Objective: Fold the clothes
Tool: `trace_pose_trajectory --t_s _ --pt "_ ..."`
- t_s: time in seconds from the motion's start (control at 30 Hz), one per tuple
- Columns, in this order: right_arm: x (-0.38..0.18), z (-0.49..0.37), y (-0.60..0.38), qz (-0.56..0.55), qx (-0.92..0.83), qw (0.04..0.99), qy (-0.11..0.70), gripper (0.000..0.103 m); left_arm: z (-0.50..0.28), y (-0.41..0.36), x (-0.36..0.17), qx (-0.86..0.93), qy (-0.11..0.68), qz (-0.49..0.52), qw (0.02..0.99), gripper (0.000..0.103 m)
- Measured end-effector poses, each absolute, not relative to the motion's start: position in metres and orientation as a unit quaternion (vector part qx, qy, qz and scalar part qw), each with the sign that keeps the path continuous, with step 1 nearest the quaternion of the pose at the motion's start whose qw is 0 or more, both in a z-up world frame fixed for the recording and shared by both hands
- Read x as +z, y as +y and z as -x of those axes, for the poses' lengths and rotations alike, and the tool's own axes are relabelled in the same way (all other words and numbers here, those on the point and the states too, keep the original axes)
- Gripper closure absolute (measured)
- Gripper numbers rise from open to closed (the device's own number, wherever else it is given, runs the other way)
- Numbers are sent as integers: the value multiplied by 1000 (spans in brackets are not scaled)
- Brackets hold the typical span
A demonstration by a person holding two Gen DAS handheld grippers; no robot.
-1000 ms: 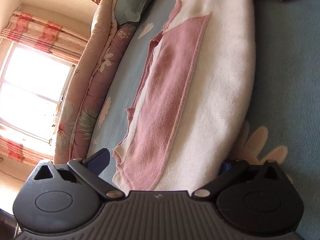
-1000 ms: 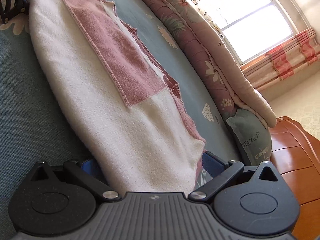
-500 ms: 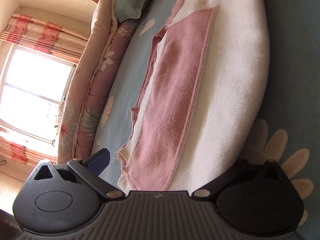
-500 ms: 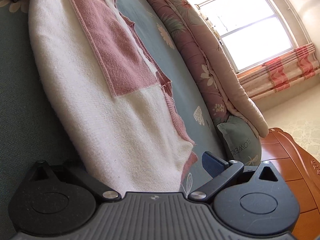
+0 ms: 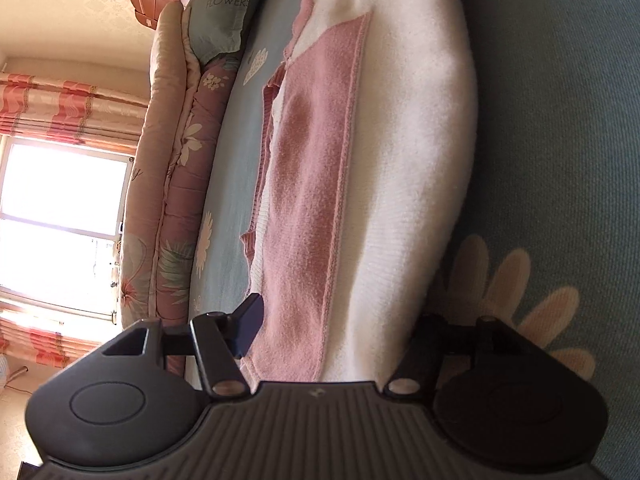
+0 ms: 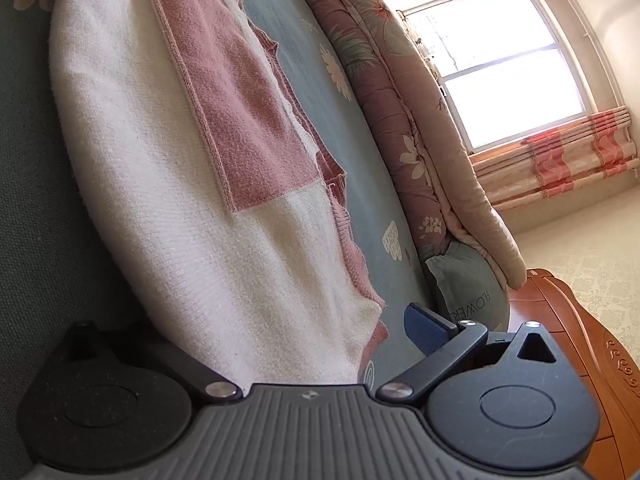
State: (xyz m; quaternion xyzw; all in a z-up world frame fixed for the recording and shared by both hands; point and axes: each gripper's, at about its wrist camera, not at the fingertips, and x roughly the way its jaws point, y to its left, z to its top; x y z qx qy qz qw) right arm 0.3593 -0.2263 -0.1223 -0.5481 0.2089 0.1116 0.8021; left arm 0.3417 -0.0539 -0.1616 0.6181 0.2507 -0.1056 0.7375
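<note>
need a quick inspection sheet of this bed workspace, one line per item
surface: blue flowered bedsheet, mostly bare beside the garment
job's things: white and pink sweater lying folded lengthwise on the sheet, pink panel on top
clutter: nothing seen on the sheet near the garment
grippers: left hand-held gripper has just been closing, one end of the sweater between its jaws, its blue pad at the edge; right hand-held gripper straddles the other end, blue pad clear of the cloth
cables: nothing seen
surroundings: rolled floral quilt, pillow printed FLOWERS, wooden headboard, window with striped curtains
</note>
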Motion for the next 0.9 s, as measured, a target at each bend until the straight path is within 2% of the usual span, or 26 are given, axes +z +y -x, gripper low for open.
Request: trace_pose_trajectory --t_s 0.07,0.1,0.13,0.2,0.23,0.33,0.4,0.5,0.57,0.83,0.9 --pt "-122 -359 -227 548 113 802 208 0 -341 -54 -166 -115 254 -624 730 47" --pt "-123 -358 -226 551 112 801 206 0 -339 -55 -171 -117 253 -628 726 57" --pt "-124 -357 -225 556 111 798 204 0 -337 -57 -176 -119 252 -633 722 72" --pt "-127 -355 -221 570 104 791 198 0 -333 -60 -186 -122 249 -641 715 93" --pt "-128 -353 -218 578 101 786 194 0 -332 -61 -188 -117 247 -638 719 97" --pt "-130 -350 -214 593 97 778 185 1 -331 -59 -188 -108 248 -622 735 97" --pt "-132 -347 -213 595 103 775 186 7 -332 -59 -187 -108 250 -618 737 97" --pt "-134 -342 -212 599 119 768 192 21 -331 -59 -187 -108 250 -616 739 97" --pt "-136 -339 -212 604 133 761 197 33 -330 -57 -186 -107 248 -612 743 97" --pt "-134 -344 -209 636 182 720 211 37 -328 -56 -185 -105 248 -602 752 97" --pt "-139 -339 -208 634 182 721 213 52 -328 -56 -184 -104 248 -598 755 97"
